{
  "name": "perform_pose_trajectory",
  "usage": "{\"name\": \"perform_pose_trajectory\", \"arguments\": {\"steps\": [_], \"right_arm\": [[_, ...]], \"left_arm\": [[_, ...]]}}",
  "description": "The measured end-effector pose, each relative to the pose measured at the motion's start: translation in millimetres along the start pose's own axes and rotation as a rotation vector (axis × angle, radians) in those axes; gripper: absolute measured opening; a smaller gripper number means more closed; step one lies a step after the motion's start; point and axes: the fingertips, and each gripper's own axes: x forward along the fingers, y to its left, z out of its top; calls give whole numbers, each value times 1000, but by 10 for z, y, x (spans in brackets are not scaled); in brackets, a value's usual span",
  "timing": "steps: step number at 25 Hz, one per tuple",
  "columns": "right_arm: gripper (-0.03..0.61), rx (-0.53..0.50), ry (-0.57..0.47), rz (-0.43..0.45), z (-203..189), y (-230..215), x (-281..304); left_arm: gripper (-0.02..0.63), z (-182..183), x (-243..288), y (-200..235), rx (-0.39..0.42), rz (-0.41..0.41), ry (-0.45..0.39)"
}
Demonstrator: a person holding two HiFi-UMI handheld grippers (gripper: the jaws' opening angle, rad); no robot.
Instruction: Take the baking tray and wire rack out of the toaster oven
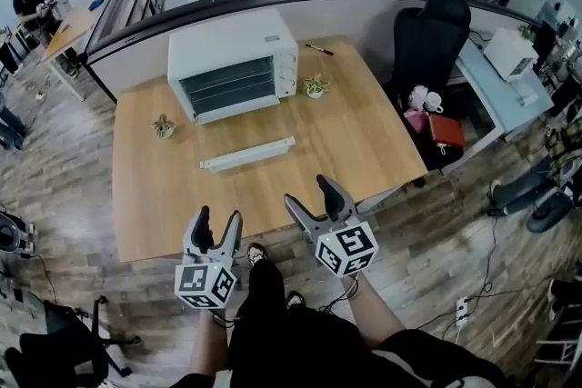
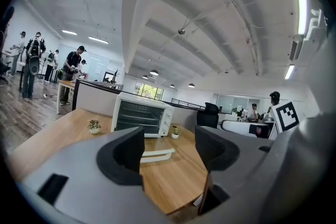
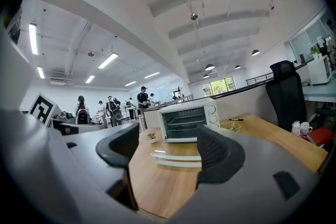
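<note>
Toaster oven (image 1: 234,65): we see a white box with a dark front, in the upper middle of the head view, at the far side of the wooden table (image 1: 355,145).
Hard to make out: we cannot tell whether the oven's door is shut. Its right edge shows pale dials, too small to read.
Inside the oven: we see thin horizontal bars across the dark front, which is the wire rack (image 1: 223,83). We cannot tell a baking tray apart from it in any view.
Long white bar (image 1: 247,154): it lies on the table below the oven in the head view and apart from it. We cannot tell what it is.
Left gripper (image 1: 218,224): in the lower left of the head view, at the table's near edge. Its own view shows the jaws spread wide, with only the table and the distant oven between them.
Right gripper (image 1: 311,198): just right of centre and low in the head view, also released. Nothing is between its jaws.
Cut off: the person's arms and legs leave the frame at the bottom.
Small things on the table: a potted plant (image 1: 164,127) sits left of the oven, another plant (image 1: 316,86) sits right of it, and a pen (image 1: 318,49) lies near the far edge.
Around the table: a black chair (image 1: 427,32) stands to the right. People stand at desks in the upper left, too small for detail.
</note>
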Motion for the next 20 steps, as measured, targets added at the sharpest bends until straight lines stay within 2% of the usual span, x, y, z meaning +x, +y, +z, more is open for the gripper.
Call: {"name": "perform_pose_trajectory", "arguments": {"steps": [12, 20], "right_arm": [[345, -7, 45, -53, 130, -258, 1211], [343, 67, 109, -54, -9, -247, 1928]], "left_arm": [[293, 283, 1050, 817, -77, -59, 17], [293, 272, 1620, 1362, -200, -101, 40]]}}
